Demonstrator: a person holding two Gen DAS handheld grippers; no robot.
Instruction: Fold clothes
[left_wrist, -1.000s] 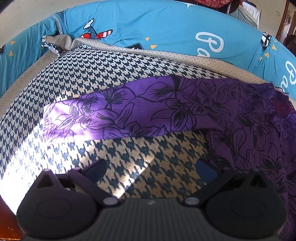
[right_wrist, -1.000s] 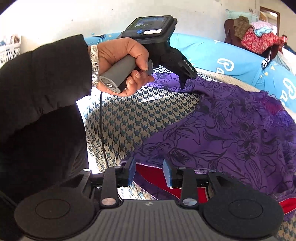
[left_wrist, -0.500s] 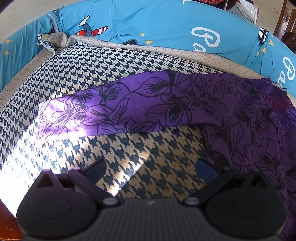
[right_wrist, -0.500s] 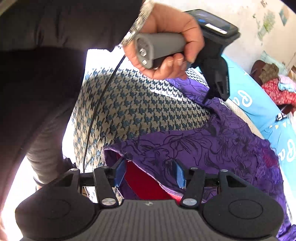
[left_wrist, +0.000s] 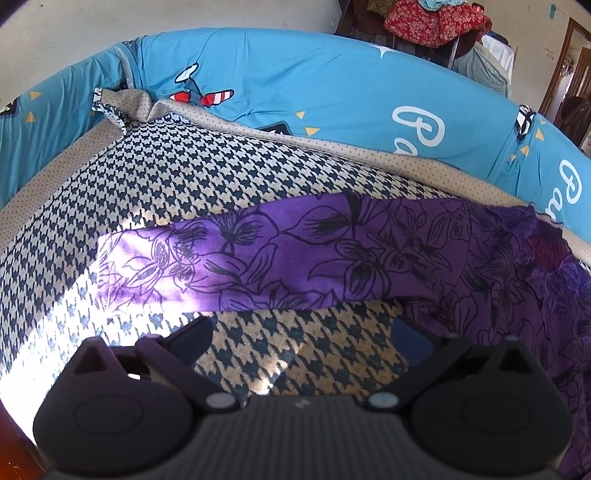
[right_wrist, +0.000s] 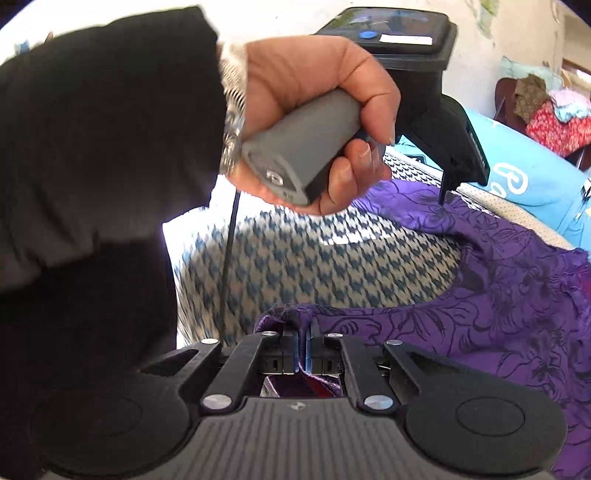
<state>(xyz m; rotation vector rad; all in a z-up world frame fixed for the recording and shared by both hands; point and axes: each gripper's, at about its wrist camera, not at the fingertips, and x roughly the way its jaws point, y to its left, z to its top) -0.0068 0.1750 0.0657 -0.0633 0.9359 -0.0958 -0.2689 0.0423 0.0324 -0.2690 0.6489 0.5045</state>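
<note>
Low centre of the right wrist view: right hand-held gripper pinching the purple garment hem, jaws just closed on it. Left hand-held gripper spread, empty, over houndstooth bed cover. Probably best lifting slow, keeping the edge taut before folding across.

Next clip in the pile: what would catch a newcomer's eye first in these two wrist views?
The purple floral garment spread over the houndstooth cover, a bright band of sun crossing its left part. In the right wrist view, the right gripper has just closed and pinches the garment's near edge, while a hand holding the left gripper, jaws wide open, fills the upper middle. Behind runs a blue printed cushion.
</note>
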